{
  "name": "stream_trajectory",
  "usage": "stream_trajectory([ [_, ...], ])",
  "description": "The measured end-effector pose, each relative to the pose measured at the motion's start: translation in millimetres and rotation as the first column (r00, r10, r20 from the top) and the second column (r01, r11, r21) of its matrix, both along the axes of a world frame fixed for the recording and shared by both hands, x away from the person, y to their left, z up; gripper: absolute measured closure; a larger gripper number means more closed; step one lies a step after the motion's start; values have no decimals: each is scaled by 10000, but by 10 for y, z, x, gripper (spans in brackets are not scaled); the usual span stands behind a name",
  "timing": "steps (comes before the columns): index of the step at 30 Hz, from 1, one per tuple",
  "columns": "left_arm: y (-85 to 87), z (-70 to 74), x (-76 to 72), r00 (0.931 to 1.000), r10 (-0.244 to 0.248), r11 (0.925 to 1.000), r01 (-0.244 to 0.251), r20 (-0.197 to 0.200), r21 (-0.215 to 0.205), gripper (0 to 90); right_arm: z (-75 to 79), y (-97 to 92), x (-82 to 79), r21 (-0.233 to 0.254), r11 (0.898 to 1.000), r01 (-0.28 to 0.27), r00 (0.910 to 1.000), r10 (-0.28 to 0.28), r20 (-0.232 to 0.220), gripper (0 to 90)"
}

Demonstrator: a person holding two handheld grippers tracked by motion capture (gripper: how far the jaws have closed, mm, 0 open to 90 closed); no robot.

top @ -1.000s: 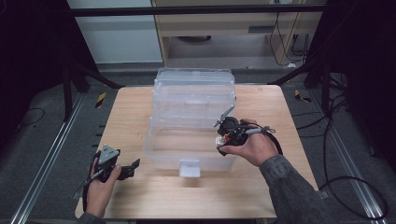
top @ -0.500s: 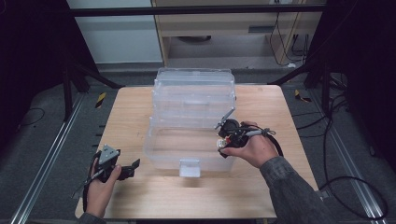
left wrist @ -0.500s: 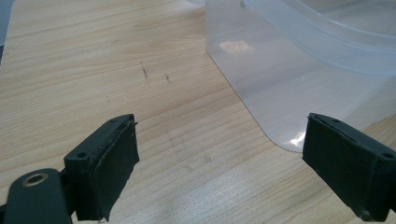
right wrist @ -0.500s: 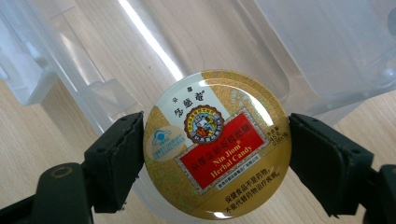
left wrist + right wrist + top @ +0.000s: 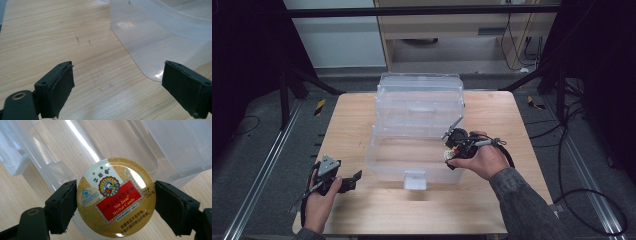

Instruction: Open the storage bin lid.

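Gold candy tin (image 5: 116, 198) sits clamped between the right claw's (image 5: 452, 145) jaws over the clear bin's (image 5: 382, 162) rim, toward 3 o'clock on the tabletop (image 5: 347, 120). Keep it level, clear the wall, then release inside. Left claw (image 5: 353, 178), at 8 o'clock, gapes empty.

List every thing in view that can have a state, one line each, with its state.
Clear plastic box: open, nothing visible inside, lid tipped back.
Round candy tin: closed, clamped at its edge, held over the box.
Right hand-held gripper: shut on the tin.
Left hand-held gripper: open, holding nothing, beside the box.
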State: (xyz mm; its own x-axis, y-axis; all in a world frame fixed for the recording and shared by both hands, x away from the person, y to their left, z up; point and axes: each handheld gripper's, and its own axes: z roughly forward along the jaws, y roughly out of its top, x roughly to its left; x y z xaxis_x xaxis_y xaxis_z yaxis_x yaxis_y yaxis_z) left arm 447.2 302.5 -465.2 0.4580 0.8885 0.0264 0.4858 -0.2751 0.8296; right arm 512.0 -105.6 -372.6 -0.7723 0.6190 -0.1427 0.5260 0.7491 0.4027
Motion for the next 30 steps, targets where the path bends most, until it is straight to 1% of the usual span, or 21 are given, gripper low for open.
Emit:
stream_trajectory([
  [3, 1, -1, 1, 10000, 3, 10000, -3, 2, -4, 94, -2, -3, 7, 10, 10000, -10, 10000, 10, -29, 208],
  [4, 1, -2, 1, 10000, 4, 10000, -4, 4, -5, 94, -11, -5, 9, 29, 10000, -9, 9999, 9, -151, 207],
  [6, 2, -1, 1, 10000, 2, 10000, -2, 5, 3, 94, -17, -5, 9, 55, 10000, -3, 9997, 4, -228, 206],
  [7, 1, -1, 1, 10000, 9, 10000, -9, 3, -16, 94, -22, -6, 8, 115, 9999, 55, 9996, -52, -266, 191],
  [8, 2, 0, 0, 10000, 16, 10000, -16, 7, -15, 94, -22, -7, 10, 134, 9998, 113, 9997, -110, -218, 159],
  [9, 8, 3, 1, 10000, -6, 10000, 5, 17, 41, 94, -15, -12, 11, 228, 9995, 218, 9996, -214, -182, 169],
  [10, 9, 5, 1, 10000, -6, 10000, 6, 16, 39, 94, -4, -21, 11, 314, 9993, 191, 9997, -187, -131, 179],
  [11, 11, 5, 0, 10000, -4, 10000, 4, 18, 38, 94, 6, -24, 7, 362, 9991, 229, 9997, -225, -106, 191],
  [12, 12, 5, 0, 10000, -5, 10000, 5, 15, 36, 94, 38, -37, -10, 495, 9987, 142, 9999, -142, -1, 273],
  [14, 13, 6, 1, 10000, 0, 10000, 0, 17, 31, 94, 47, -40, -15, 513, 9986, 123, 9999, -123, -5, 289],
  [16, 10, 8, -2, 10000, 13, 10000, -13, 24, 12, 94, 84, -53, -38, 578, 9983, 0, 9999, -6, 104, 369],
  [17, 10, 8, -2, 10000, 13, 10000, -13, 24, 12, 94, 84, -53, -38, 578, 9983, 0, 9999, -6, 104, 369],
  [18, 9, 8, -2, 10000, 5, 10000, -5, 20, 15, 94, 97, -60, -47, 615, 9981, -11, 9999, 2, 136, 402],
  [21, 8, 8, -2, 10000, 11, 10000, -11, 23, -8, 94, 104, -67, -49, 617, 9981, -23, 9998, 13, 175, 425],
  [24, 11, 9, -3, 10000, 12, 10000, -12, 37, -59, 98, 116, -86, -46, 661, 9978, -69, 9996, 51, 268, 475],
  [28, 14, 12, -3, 10000, -19, 10000, 20, 67, -38, 98, 133, -102, -46, 674, 9977, -56, 9995, 34, 326, 504],
  [30, 9, 13, -4, 9999, -13, 9999, 14, 100, -116, 99, 141, -107, -47, 641, 9979, -91, 9993, 67, 373, 515],
])
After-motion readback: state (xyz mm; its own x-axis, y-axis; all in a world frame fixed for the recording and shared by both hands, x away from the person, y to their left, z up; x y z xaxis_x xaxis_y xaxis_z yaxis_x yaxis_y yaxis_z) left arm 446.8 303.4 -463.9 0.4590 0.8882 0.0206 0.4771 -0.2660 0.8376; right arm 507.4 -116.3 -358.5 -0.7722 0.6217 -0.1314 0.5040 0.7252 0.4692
